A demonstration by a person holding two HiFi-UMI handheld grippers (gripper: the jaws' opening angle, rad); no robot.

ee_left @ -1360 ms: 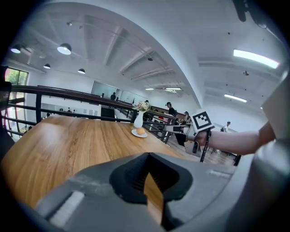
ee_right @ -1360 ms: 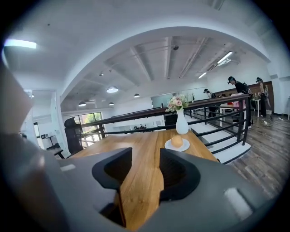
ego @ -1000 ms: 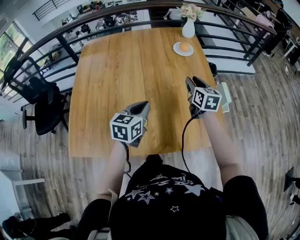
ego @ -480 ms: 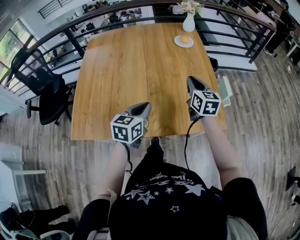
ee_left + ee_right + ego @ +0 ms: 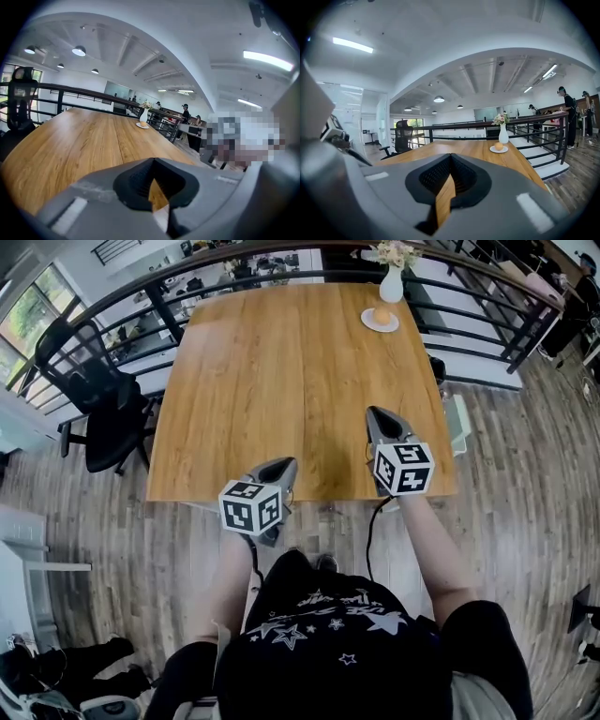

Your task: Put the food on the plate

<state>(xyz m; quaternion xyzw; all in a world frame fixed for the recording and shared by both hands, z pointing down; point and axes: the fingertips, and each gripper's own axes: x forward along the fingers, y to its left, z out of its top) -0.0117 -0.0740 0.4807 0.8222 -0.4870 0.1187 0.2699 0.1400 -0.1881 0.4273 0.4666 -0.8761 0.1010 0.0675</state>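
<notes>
A round orange food item (image 5: 382, 314) lies on a small white plate (image 5: 380, 325) at the far right corner of the wooden table (image 5: 253, 381), beside a white vase (image 5: 392, 282) of flowers. The right gripper view shows the food (image 5: 498, 146) and vase (image 5: 503, 135) far ahead. In the left gripper view the plate (image 5: 142, 125) is tiny and distant. My left gripper (image 5: 281, 465) hangs shut over the table's near edge. My right gripper (image 5: 378, 413) is over the near right part; its jaws have just been closing and are shut, with nothing between them. Both are far from the plate.
A black railing (image 5: 487, 310) curves round the table's far and right sides. A black office chair (image 5: 103, 409) stands at the left on the wooden floor. The person's legs are right below the near edge. Several people (image 5: 569, 117) stand far off beyond the railing.
Both grippers have drawn back toward the table's near edge, away from the plate. The left one now reaches just over that edge.
</notes>
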